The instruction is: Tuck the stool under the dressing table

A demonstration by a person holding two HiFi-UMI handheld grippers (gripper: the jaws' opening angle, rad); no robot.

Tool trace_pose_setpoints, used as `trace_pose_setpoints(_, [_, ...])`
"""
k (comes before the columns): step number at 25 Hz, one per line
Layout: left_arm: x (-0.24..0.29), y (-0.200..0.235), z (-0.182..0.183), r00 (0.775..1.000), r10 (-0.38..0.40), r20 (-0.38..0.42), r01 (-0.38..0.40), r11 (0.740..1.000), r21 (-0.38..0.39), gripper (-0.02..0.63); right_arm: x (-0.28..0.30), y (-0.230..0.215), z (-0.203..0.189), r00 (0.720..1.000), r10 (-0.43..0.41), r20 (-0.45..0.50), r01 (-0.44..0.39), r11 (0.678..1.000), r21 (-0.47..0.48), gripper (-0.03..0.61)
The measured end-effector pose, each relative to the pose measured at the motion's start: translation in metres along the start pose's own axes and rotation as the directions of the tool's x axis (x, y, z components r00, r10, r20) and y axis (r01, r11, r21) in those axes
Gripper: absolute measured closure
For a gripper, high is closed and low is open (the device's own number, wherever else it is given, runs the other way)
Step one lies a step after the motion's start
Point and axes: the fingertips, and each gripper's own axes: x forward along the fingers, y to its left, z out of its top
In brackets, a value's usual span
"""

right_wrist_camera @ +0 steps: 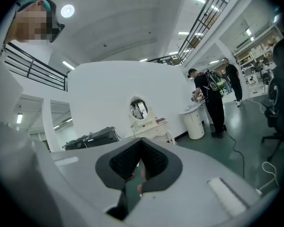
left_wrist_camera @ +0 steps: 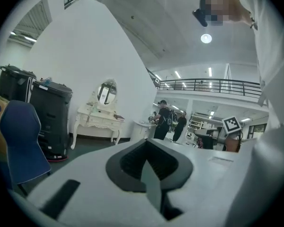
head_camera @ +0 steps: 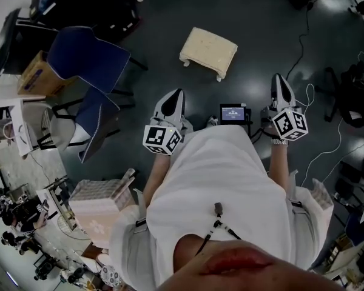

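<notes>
The cream cushioned stool point(head_camera: 209, 52) stands on the dark floor ahead of me, between and beyond both grippers. My left gripper point(head_camera: 177, 94) is held at waist height, shut and empty, short of the stool's near left side. My right gripper point(head_camera: 279, 79) is shut and empty too, off to the stool's right. The white dressing table point(left_wrist_camera: 98, 117) with its oval mirror stands against the white wall, far off in the left gripper view. The dressing table point(right_wrist_camera: 149, 126) also shows just above the shut right gripper point(right_wrist_camera: 141, 161). Neither gripper view shows the stool.
A blue chair point(head_camera: 88, 56) and a cardboard box point(head_camera: 39, 74) stand to the left. Black bins point(left_wrist_camera: 49, 119) flank the dressing table's left. Two people point(right_wrist_camera: 212, 100) stand by a white round cabinet point(right_wrist_camera: 196, 122) to its right. Cables point(head_camera: 303, 38) trail across the floor at right.
</notes>
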Motion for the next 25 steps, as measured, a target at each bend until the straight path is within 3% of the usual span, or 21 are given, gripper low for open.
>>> trace_pose_setpoints(5, [0.04, 0.034, 0.011, 0.999, -0.047, -0.012, 0.047, 0.999, 0.014, 0.609, 0.043, -0.007, -0.005, 0.999, -0.013, -0.038, 0.011, 0.999, -0.052, 0.571])
trace_pose_setpoints(10, [0.102, 0.095, 0.003, 0.986, -0.108, -0.127, 0.106, 0.994, -0.017, 0.609, 0.1, -0.011, -0.015, 0.996, -0.053, -0.076, 0.05, 0.998, -0.05, 0.571])
trace_pose_setpoints(15, [0.188, 0.155, 0.006, 0.954, -0.209, -0.213, 0.213, 0.977, -0.007, 0.609, 0.176, -0.043, -0.034, 0.978, -0.149, -0.149, 0.137, 0.987, -0.087, 0.571])
trace_pose_setpoints(20, [0.231, 0.228, -0.015, 0.918, -0.28, -0.282, 0.269, 0.96, -0.079, 0.607, 0.229, -0.056, -0.067, 0.954, -0.22, -0.206, 0.199, 0.973, -0.116, 0.571])
trace_pose_setpoints(25, [0.294, 0.272, -0.038, 0.874, -0.315, -0.37, 0.341, 0.94, 0.004, 0.607, 0.269, -0.084, -0.104, 0.94, -0.223, -0.257, 0.199, 0.973, -0.115, 0.571])
